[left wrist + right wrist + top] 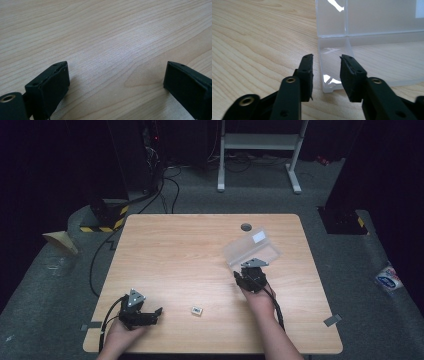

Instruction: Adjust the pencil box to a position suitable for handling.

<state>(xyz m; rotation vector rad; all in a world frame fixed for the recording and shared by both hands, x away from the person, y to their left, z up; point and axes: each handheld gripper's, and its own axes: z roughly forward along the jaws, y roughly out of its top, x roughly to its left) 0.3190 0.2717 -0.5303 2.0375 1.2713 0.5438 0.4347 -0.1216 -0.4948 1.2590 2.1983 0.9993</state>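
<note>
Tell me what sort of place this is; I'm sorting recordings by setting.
Probably a lab or recording studio, not a home: a lone wooden table on grey carpet amid dark surroundings, cables running to dark equipment behind, and a white metal stand at the back.

I can read no words or numbers anywhere. The clear plastic box (251,248) in front of me carries a white label (258,237), but its face looks blank; the small white item (197,310) on the table (200,250) has marks too small to read.
</note>
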